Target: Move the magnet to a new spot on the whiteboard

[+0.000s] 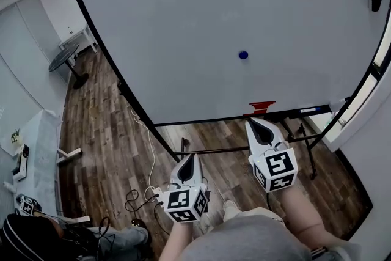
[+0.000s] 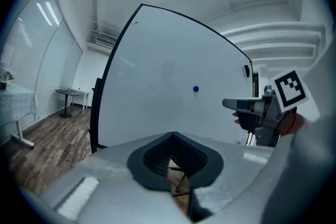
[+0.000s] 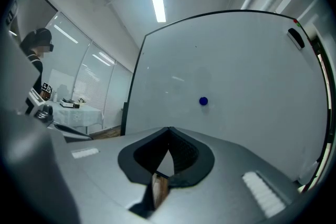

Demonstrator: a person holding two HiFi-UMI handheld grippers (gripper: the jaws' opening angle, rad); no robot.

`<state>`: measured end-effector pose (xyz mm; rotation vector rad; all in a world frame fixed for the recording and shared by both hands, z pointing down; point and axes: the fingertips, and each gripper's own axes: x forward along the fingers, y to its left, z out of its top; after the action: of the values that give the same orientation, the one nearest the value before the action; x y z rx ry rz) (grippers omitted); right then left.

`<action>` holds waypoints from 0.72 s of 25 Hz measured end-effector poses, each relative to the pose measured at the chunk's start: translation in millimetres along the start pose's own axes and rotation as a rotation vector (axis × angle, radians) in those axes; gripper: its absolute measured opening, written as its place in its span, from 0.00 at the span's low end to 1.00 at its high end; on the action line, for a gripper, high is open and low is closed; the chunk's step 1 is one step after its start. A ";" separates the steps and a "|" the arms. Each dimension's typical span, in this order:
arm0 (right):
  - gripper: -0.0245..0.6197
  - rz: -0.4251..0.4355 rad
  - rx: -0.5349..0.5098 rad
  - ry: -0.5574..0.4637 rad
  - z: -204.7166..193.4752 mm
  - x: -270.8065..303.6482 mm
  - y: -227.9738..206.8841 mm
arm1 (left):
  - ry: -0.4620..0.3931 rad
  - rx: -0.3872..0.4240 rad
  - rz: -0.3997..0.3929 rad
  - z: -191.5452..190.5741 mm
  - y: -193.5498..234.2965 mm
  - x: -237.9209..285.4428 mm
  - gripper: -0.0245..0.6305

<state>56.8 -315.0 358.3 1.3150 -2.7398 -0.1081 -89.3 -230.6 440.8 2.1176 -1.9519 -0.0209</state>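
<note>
Magnet, blue, on whiteboard

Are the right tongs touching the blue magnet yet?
Apart. The head view shows the right tongs, shut and empty, low near the bottom edge of the whiteboard, with bare board between their tips and the blue magnet higher up.

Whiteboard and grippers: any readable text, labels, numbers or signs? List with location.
No readable text in any view.
Whiteboard: no writing, only the blue magnet.
Cube on left gripper, cube on right gripper: square black-and-white patterns, no letters or digits.
Red item at the whiteboard's bottom edge: too small to read.
</note>
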 end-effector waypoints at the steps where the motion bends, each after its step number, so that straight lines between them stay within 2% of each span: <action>1: 0.04 -0.002 -0.005 -0.002 1.8 7.3 -5.7 | 0.001 0.000 0.002 0.9 0.6 6.2 0.04; 9: 0.04 -0.049 -0.069 -0.040 22.3 62.7 -49.3 | 0.000 0.011 0.017 9.2 8.4 50.4 0.04; 18: 0.04 -0.113 -0.082 -0.066 40.8 112.7 -92.2 | 0.002 0.013 0.029 10.5 16.0 89.8 0.04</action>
<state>53.1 -459.8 314.7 1.4687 -2.6809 -0.2748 -98.2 -321.6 448.7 2.0958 -1.9864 -0.0008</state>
